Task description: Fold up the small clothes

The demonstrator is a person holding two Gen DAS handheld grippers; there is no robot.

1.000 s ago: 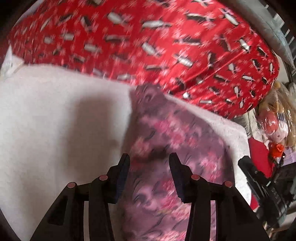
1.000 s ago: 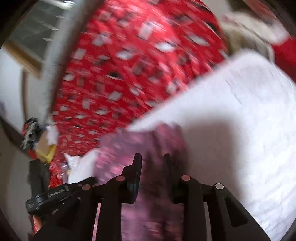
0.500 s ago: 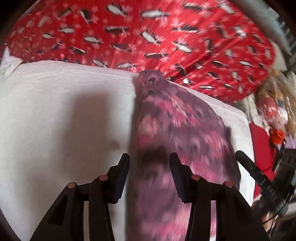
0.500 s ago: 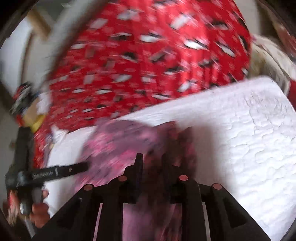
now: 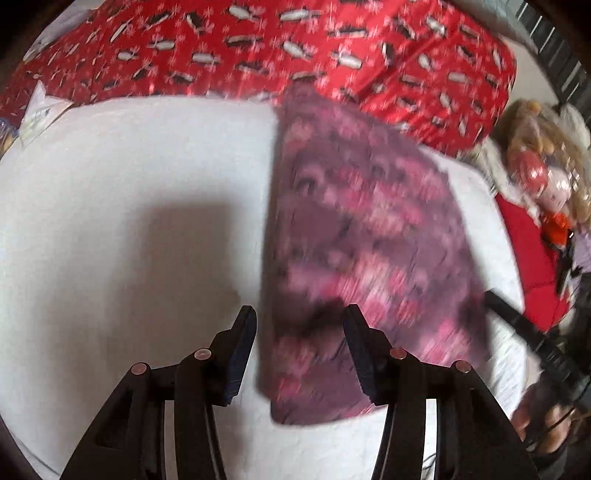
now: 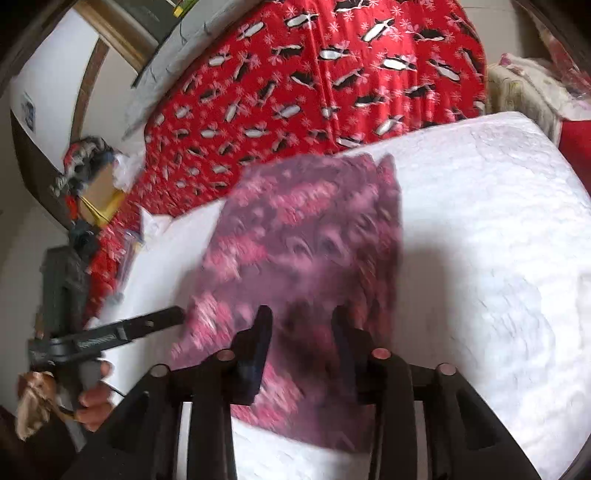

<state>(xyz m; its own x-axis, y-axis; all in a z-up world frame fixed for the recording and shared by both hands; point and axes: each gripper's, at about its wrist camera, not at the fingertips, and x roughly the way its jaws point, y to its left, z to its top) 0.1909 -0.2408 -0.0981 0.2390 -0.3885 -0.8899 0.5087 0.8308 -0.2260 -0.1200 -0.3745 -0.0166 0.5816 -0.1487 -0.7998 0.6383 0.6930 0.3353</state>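
Both grippers, left gripper (image 5: 299,325) and right gripper (image 6: 301,325), are being opened with nothing pinched; the folded purple garment (image 6: 306,243) is laid flat near the white pad's (image 6: 480,229) far edge, apparently released to settle.

We're in a home, a bedroom by the look of it. Across the top of both views spreads a red penguin-print blanket (image 6: 332,74), with a white quilted mattress pad (image 6: 498,240) below it. At the right edge of the left view sits a doll (image 5: 535,173), and the upper left of the right view shows a wooden door frame (image 6: 110,33).
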